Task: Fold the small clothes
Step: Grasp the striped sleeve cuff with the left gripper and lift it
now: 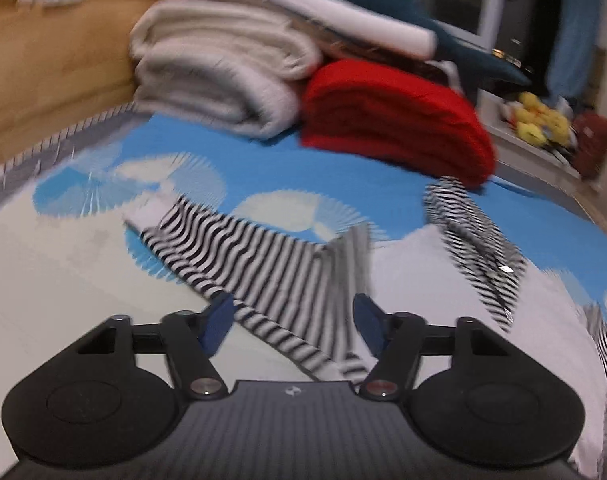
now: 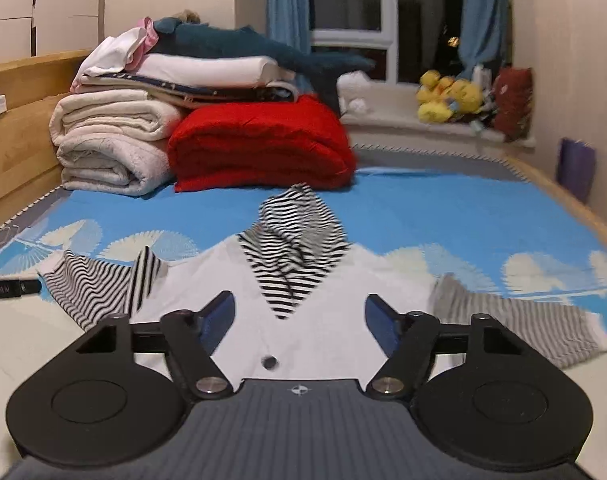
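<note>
garment: small white top with black-and-white striped hood and sleeves (image 2: 299, 332), lies spread on the bed cover in the lower centre of the right wrist view; a dark button shows on the white front.
hood: striped hood (image 2: 293, 240), bunched and raised at the centre of the frame, above the white front.
sleeve, frame left: striped sleeve (image 2: 99, 284), laid out flat to the left, its cuff turned up.
sleeve, frame right: greyer striped sleeve (image 2: 519, 320), laid out to the right, blurred.
left wrist view of garment: striped sleeve (image 1: 263, 272) runs from centre left down to the gap between the fingers; hood (image 1: 471, 240) sits at right; view is blurred.
left gripper: left gripper (image 1: 293, 324), jaws apart, sleeve cloth lies in the gap, pads not pressing on it.
right gripper: right gripper (image 2: 299, 322), jaws apart over the white front, nothing clamped.
bed cover: blue and cream printed cover (image 2: 443, 216), under the garment.
red blanket: folded red blanket (image 2: 263, 144), beyond the hood, upper centre.
cream towels: folded cream stack (image 2: 111, 144), touching the red blanket on its left.
upper stack: white folded linens and a dark teal plush (image 2: 223, 52) on top of the towels.
window sill: yellow plush toys (image 2: 447, 96), upper right, well apart from the garment.
headboard: wooden board (image 2: 15, 136), left edge of frame.
</note>
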### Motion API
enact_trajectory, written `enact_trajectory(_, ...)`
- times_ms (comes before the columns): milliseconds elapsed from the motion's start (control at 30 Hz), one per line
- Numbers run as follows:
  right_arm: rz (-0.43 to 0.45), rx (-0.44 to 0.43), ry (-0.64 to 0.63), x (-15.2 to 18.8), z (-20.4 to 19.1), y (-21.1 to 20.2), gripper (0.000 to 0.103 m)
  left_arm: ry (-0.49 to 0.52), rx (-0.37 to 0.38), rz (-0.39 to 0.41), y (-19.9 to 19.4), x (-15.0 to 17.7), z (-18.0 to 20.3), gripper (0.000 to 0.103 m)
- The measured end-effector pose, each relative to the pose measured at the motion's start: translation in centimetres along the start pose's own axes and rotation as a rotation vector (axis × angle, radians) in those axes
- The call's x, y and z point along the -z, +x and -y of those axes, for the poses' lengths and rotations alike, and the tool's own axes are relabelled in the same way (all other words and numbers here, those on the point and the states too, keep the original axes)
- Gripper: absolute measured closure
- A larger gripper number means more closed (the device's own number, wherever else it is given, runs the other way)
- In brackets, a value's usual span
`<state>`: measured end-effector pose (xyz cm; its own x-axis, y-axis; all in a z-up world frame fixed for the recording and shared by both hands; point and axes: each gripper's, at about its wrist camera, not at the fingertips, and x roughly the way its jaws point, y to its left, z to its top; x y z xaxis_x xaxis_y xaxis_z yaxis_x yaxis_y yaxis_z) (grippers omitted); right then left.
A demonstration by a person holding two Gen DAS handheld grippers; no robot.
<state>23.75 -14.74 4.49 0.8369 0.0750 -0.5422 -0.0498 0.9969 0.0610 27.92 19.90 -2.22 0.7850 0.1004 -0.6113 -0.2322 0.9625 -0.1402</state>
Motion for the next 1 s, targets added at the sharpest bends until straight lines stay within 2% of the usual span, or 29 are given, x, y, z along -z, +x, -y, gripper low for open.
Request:
enact_trajectory(33,-0.009,-0.02,0.009,-0.4,0.0,1.5,0.037,-0.026,-0.013,-0.019,1.7,-0.3,-1.4,0.055)
enact_trajectory(100,-0.018,-0.035,0.009,-0.6,-0.1,3.8,0.039,-0.057,-0.067,-0.042,4.4,-0.6,-3.8,0.069)
enact_trajectory(133,-0.024,-0.039,0.003,-0.3,-0.3,4.7,0.045,-0.068,-0.097,-0.047,5.9,-0.7,-5.2,0.072)
enact_trajectory(300,-0.142,-0.028,0.019,1.9,-0.8,8.5,0.067,-0.18,-0.177,-0.016,11.3,-1.6,-11.1,0.072)
enact_trajectory(400,-0.143,-0.034,-0.025,2.5,-1.3,9.7,0.068,-0.278,-0.188,0.007,14.3,-2.6,-13.9,0.07)
enact_trajectory(533,-0.191,-0.039,-0.05,3.5,-1.1,10.9,0.068,-0.407,-0.161,0.036,17.8,-3.8,-16.9,0.058)
enact_trajectory(700,-0.246,-0.058,-0.054,4.3,-0.1,11.4,0.068,-0.405,-0.143,-0.028,20.3,-3.4,-17.9,0.06)
enact_trajectory(767,-0.258,-0.055,-0.051,4.3,0.3,11.5,0.068,-0.354,-0.144,-0.023,20.4,-3.4,-17.6,0.069)
enact_trajectory(800,-0.263,-0.05,-0.047,4.3,0.6,11.5,0.068,-0.338,-0.14,-0.037,20.7,-3.5,-17.5,0.099)
enact_trajectory(867,-0.273,-0.032,-0.035,4.3,1.1,11.5,0.068,-0.356,-0.14,-0.065,20.7,-3.7,-17.7,0.102)
enact_trajectory(1000,-0.283,-0.026,0.025,4.1,2.0,11.5,0.068,-0.391,-0.16,-0.015,17.7,-5.5,-16.7,0.103)
